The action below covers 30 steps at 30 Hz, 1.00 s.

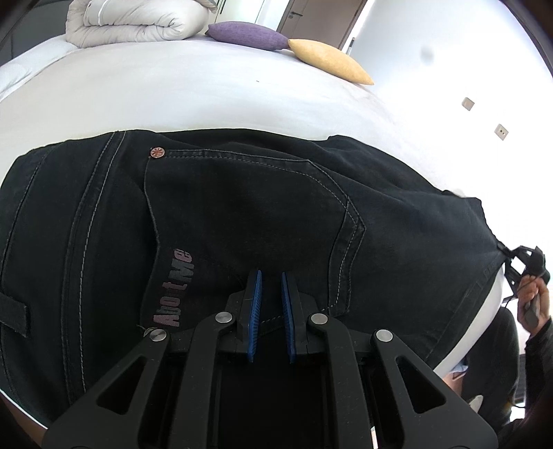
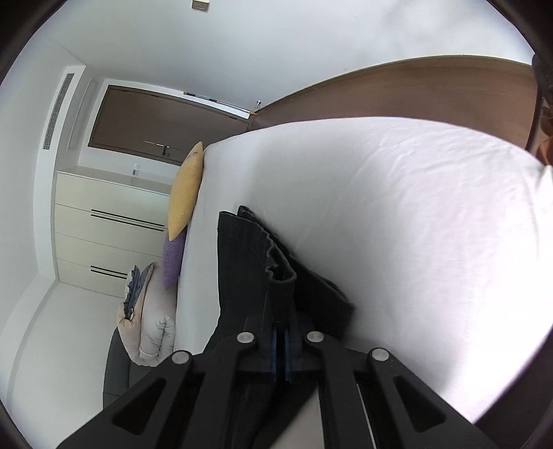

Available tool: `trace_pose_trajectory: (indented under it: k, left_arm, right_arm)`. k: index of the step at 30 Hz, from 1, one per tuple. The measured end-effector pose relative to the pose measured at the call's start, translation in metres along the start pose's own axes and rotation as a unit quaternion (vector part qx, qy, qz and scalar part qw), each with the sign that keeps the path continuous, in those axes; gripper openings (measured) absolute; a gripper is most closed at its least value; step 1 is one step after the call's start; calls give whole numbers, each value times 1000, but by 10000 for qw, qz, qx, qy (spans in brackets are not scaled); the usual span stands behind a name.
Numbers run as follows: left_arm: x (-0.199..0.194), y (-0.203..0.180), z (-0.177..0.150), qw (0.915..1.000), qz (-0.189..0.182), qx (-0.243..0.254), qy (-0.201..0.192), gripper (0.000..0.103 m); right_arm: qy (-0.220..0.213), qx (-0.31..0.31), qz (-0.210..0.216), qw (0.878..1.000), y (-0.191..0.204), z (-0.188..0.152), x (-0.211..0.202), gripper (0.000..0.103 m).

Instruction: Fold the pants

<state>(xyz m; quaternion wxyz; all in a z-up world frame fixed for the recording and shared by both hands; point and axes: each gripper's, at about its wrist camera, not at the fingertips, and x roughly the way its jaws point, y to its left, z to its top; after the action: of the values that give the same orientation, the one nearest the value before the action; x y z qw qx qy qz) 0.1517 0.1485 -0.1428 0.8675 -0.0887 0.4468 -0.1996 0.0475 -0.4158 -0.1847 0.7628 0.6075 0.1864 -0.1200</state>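
My pants [image 1: 242, 214] run off the left and bottom edges of the left wrist view, so I can't see their waistband or full length there; my left gripper [image 1: 269, 276] covers the lower part of the back pocket [image 1: 249, 207]; my right gripper [image 1: 525, 266] shows only small at the far right, too tiny to read how its fingers stand; in the right wrist view my right gripper's fingertips are buried in dark cloth, hidden; the folded duvet [image 1: 134, 20] is cut off by the top edge; the bed [image 2: 414, 214] runs out of frame on the right.
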Motion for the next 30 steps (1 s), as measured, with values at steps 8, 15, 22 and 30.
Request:
trace_pose_trajectory:
  k: [8, 15, 22, 30]
  left_arm:
    - [-3, 7, 1, 10000, -85, -44, -3, 11]
    - [-3, 12, 1, 9998, -148, -98, -13, 11]
    - [-3, 12, 0, 9999, -128, -74, -19, 12]
    - [-2, 9, -1, 9999, -91, -51, -22, 12]
  right_arm:
    - [38, 74, 114, 9999, -16, -1, 2, 0]
    - [-163, -237, -402, 9988, 0, 3, -19, 13]
    - [-876, -1245, -993, 9833, 54, 33, -56, 62]
    - [794, -3343, -792, 9358, 124, 68, 45, 62]
